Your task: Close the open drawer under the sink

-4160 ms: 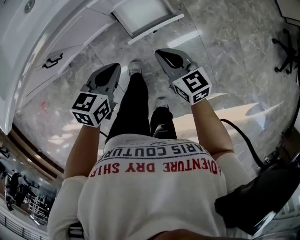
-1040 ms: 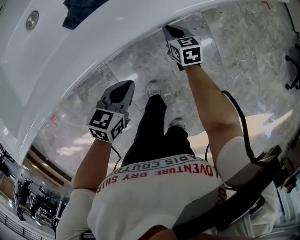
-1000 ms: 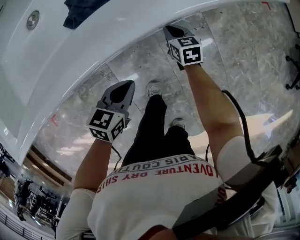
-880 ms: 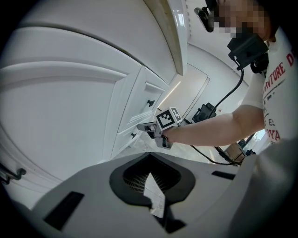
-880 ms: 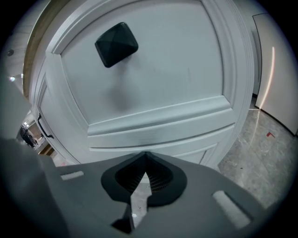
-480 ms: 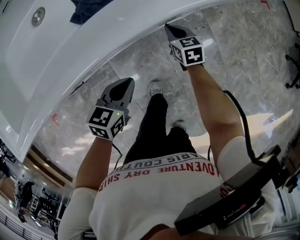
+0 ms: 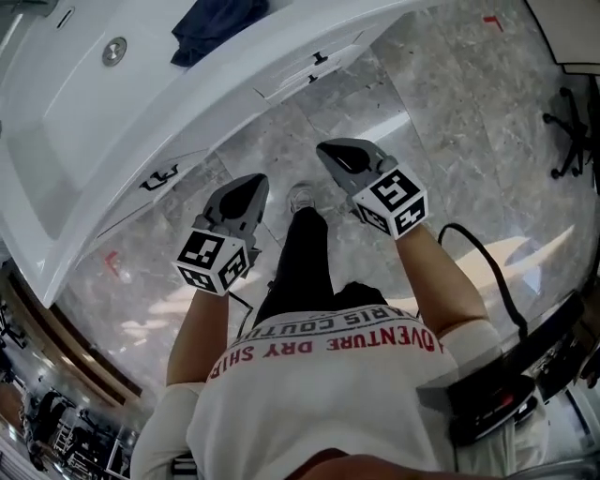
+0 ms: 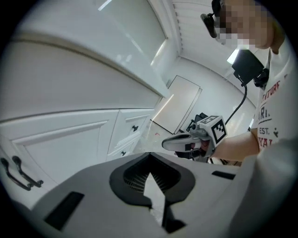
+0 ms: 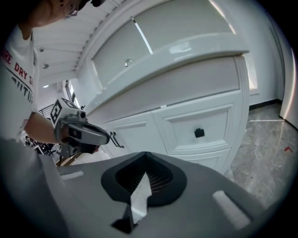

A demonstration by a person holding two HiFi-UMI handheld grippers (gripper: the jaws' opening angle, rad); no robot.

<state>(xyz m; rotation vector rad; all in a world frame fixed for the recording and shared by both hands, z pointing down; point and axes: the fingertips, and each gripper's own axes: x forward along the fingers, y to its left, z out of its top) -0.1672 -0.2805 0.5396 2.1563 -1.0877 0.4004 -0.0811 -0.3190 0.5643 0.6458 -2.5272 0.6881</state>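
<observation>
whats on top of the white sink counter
A crumpled dark blue cloth lies on the white sink counter, near a round metal drain. Anything beneath the cloth is covered.

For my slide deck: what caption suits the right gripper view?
Right tool, shut and empty, faces the closed drawer of the white vanity; left tool hovers alongside.

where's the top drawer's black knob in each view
head view: black knob, top middle, under the counter.
left gripper view: black knob, left of centre.
right gripper view: black knob, right of centre.
shared landmark: paired black door handles, left of the knob in every view.
</observation>
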